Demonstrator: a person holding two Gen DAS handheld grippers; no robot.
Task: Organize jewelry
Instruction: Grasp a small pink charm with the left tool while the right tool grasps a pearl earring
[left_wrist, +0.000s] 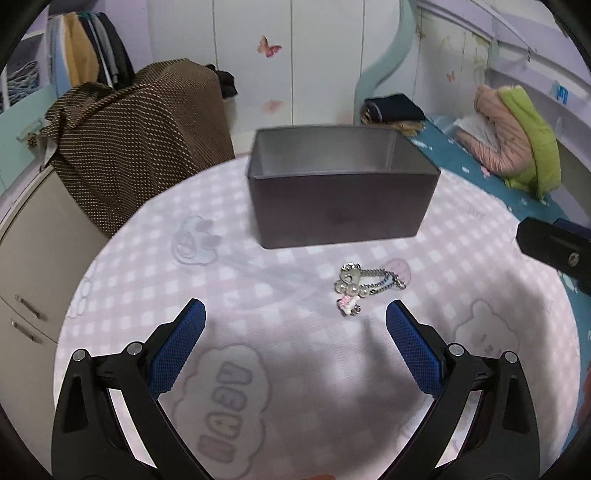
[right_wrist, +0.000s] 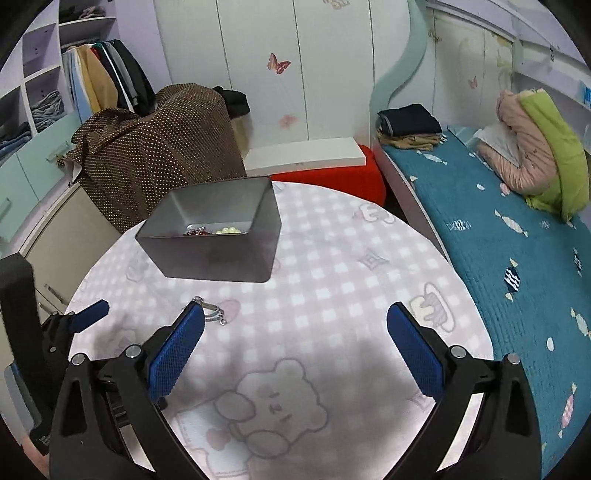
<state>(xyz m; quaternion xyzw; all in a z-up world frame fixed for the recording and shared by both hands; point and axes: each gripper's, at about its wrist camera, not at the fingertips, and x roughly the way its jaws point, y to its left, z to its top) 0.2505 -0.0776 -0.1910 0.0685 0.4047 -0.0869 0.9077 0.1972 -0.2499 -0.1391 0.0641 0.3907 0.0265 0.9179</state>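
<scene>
A silver chain bracelet with pearls, a heart charm and a pink charm (left_wrist: 364, 286) lies on the round table's pink checked cloth (left_wrist: 258, 280), in front of a grey open box (left_wrist: 340, 188). My left gripper (left_wrist: 295, 314) is open and empty, just short of the bracelet. In the right wrist view the box (right_wrist: 214, 240) holds pearl beads (right_wrist: 228, 231) and a red piece (right_wrist: 194, 232). My right gripper (right_wrist: 295, 317) is open and empty above the cloth. Its left finger hides most of the bracelet (right_wrist: 214, 312). The left gripper's fingertip (right_wrist: 90, 314) shows at the left.
A brown dotted cloth (left_wrist: 140, 140) covers furniture behind the table on the left. A bed with a teal cover (right_wrist: 498, 236) and folded clothes runs along the right. A red stool (right_wrist: 332, 177) with a white board stands behind the table. The right gripper's body (left_wrist: 554, 247) shows at the right edge.
</scene>
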